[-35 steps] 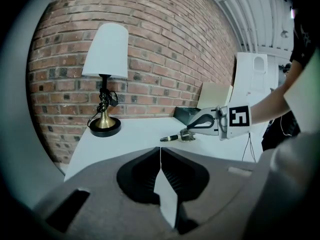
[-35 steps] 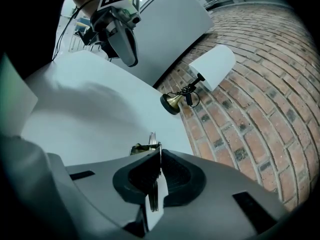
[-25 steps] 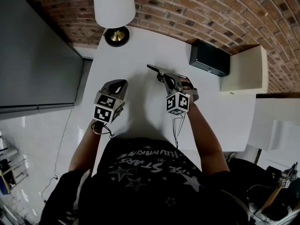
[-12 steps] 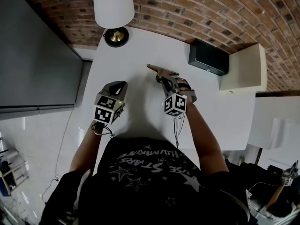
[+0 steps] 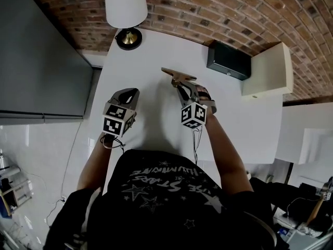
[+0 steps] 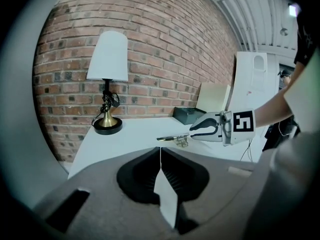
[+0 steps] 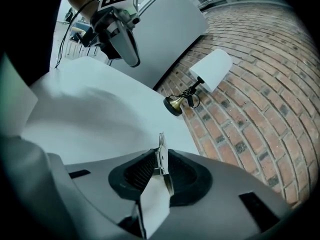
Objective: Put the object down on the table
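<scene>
both arms are reaching out over the white desk [image 5: 151, 56], with the right one stretching further toward the lamp [image 5: 126, 9] than the left. the right forearm is running pretty much straight out from the body. the right gripper [image 5: 183, 85] is pointing up and a bit left toward the lamp's base, its marker cube facing the camera. its jaws are clamping shut on a thin flat metal piece [image 5: 177, 74]. in the right gripper view that piece [image 7: 161, 154] is standing on edge between the pads and poking out past the tips toward the lamp.

from the left gripper view the metal piece [image 6: 172, 138] is lying roughly level, sticking out the lamp side of the right gripper. it's sitting right down at the desk surface, but i can't tell if it's actually touching.

the left gripper [image 5: 130, 94] is hanging back, further from the lamp and off to the left of the piece. its jaws are pressed together with nothing in them. the black box [image 5: 229, 61] is sitting along the brick wall, well to the right of the lamp.
</scene>
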`<state>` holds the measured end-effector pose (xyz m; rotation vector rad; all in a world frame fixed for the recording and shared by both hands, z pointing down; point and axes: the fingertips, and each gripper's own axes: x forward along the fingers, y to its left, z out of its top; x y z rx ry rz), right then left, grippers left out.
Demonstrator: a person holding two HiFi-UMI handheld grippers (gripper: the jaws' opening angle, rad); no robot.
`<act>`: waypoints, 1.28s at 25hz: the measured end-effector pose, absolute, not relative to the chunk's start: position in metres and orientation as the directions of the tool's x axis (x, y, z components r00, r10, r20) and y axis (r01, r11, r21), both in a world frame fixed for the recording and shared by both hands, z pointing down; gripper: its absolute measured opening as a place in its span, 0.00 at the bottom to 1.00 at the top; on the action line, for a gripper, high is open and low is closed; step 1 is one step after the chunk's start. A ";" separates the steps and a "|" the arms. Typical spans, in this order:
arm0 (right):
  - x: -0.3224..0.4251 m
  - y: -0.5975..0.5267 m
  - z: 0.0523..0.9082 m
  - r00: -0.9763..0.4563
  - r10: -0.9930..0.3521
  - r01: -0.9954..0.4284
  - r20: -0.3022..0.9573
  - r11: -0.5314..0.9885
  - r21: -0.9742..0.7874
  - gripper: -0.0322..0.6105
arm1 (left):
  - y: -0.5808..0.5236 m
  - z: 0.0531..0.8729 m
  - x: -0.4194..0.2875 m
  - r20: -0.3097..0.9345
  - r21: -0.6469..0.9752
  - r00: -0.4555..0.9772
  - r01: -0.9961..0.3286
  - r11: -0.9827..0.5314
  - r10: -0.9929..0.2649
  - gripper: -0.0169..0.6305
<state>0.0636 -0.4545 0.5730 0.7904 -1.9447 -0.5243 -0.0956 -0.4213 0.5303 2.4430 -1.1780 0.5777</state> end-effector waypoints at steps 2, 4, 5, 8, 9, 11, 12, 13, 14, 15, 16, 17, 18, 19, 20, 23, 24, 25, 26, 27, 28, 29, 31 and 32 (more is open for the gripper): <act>0.066 -0.447 0.564 -0.352 -0.726 -0.357 0.591 0.687 0.632 0.18 | -0.415 0.525 -0.094 0.500 0.140 0.567 -0.799 -0.585 -0.655 0.06; 0.071 -0.440 0.554 -0.349 -0.744 -0.416 0.569 0.668 0.618 0.18 | -0.407 0.519 -0.090 0.491 0.130 0.568 -0.798 -0.589 -0.660 0.06; 0.075 -0.437 0.548 -0.346 -0.754 -0.445 0.558 0.655 0.611 0.17 | -0.403 0.516 -0.087 0.487 0.126 0.569 -0.797 -0.591 -0.663 0.06; 0.085 -0.425 0.530 -0.332 -0.783 -0.518 0.526 0.617 0.593 0.14 | -0.389 0.507 -0.078 0.474 0.113 0.570 -0.795 -0.596 -0.671 0.06; 0.088 -0.421 0.524 -0.329 -0.792 -0.540 0.514 0.604 0.586 0.13 | -0.384 0.503 -0.075 0.471 0.110 0.571 -0.795 -0.597 -0.673 0.06; 0.093 -0.411 0.510 -0.326 -0.809 -0.585 0.488 0.578 0.568 0.11 | -0.373 0.495 -0.068 0.464 0.107 0.573 -0.794 -0.599 -0.676 0.06; 0.096 -0.406 0.502 -0.326 -0.818 -0.608 0.474 0.566 0.557 0.11 | -0.368 0.491 -0.064 0.458 0.105 0.574 -0.793 -0.600 -0.679 0.06; 0.098 -0.401 0.494 -0.328 -0.825 -0.632 0.460 0.553 0.543 0.10 | -0.363 0.487 -0.061 0.450 0.103 0.576 -0.793 -0.601 -0.683 0.06; 0.101 -0.397 0.486 -0.328 -0.833 -0.656 0.445 0.540 0.527 0.10 | -0.358 0.484 -0.057 0.442 0.101 0.578 -0.792 -0.602 -0.686 0.06; 0.104 -0.392 0.478 -0.328 -0.841 -0.682 0.430 0.526 0.508 0.09 | -0.352 0.480 -0.053 0.435 0.099 0.581 -0.790 -0.605 -0.688 0.06; 0.106 -0.387 0.470 -0.329 -0.847 -0.706 0.418 0.514 0.487 0.07 | -0.346 0.476 -0.049 0.429 0.096 0.584 -0.788 -0.608 -0.689 0.06; 0.109 -0.382 0.462 -0.330 -0.852 -0.728 0.407 0.504 0.464 0.06 | -0.340 0.473 -0.045 0.425 0.090 0.586 -0.785 -0.612 -0.690 0.06; 0.111 -0.377 0.455 -0.333 -0.855 -0.748 0.397 0.496 0.442 0.06 | -0.335 0.470 -0.042 0.421 0.085 0.588 -0.783 -0.616 -0.691 0.06; 0.114 -0.372 0.449 -0.336 -0.859 -0.766 0.386 0.488 0.420 0.06 | -0.330 0.468 -0.038 0.418 0.081 0.590 -0.782 -0.618 -0.691 0.06; 0.117 -0.366 0.442 -0.338 -0.864 -0.783 0.373 0.478 0.398 0.06 | -0.325 0.466 -0.035 0.415 0.079 0.592 -0.780 -0.620 -0.691 0.06; 0.126 -0.347 0.426 -0.338 -0.880 -0.825 0.335 0.448 0.345 0.05 | -0.308 0.462 -0.024 0.410 0.079 0.600 -0.774 -0.629 -0.687 0.06; 0.129 -0.340 0.422 -0.338 -0.883 -0.833 0.325 0.442 0.334 0.05 | -0.302 0.461 -0.020 0.409 0.080 0.604 -0.770 -0.633 -0.684 0.06; 0.132 -0.333 0.418 -0.337 -0.885 -0.839 0.320 0.437 0.324 0.05 | -0.295 0.460 -0.016 0.408 0.081 0.609 -0.766 -0.638 -0.680 0.06; 0.136 -0.326 0.415 -0.335 -0.888 -0.847 0.316 0.431 0.312 0.05 | -0.288 0.460 -0.011 0.406 0.080 0.613 -0.762 -0.642 -0.677 0.06; 0.139 -0.319 0.413 -0.331 -0.890 -0.855 0.314 0.423 0.299 0.05 | -0.282 0.459 -0.007 0.404 0.079 0.617 -0.759 -0.646 -0.675 0.06; 0.143 -0.312 0.412 -0.325 -0.893 -0.864 0.312 0.415 0.287 0.05 | -0.275 0.459 -0.004 0.402 0.078 0.620 -0.756 -0.649 -0.674 0.06; 0.147 -0.304 0.411 -0.319 -0.895 -0.871 0.312 0.407 0.276 0.05 | -0.268 0.459 -0.001 0.400 0.076 0.622 -0.754 -0.652 -0.673 0.06; 0.154 -0.289 0.410 -0.310 -0.897 -0.878 0.315 0.397 0.267 0.05 | -0.254 0.458 0.005 0.397 0.074 0.626 -0.751 -0.657 -0.671 0.06; 0.157 -0.281 0.410 -0.307 -0.897 -0.879 0.318 0.396 0.266 0.05 | -0.247 0.457 0.007 0.395 0.073 0.628 -0.749 -0.658 -0.671 0.06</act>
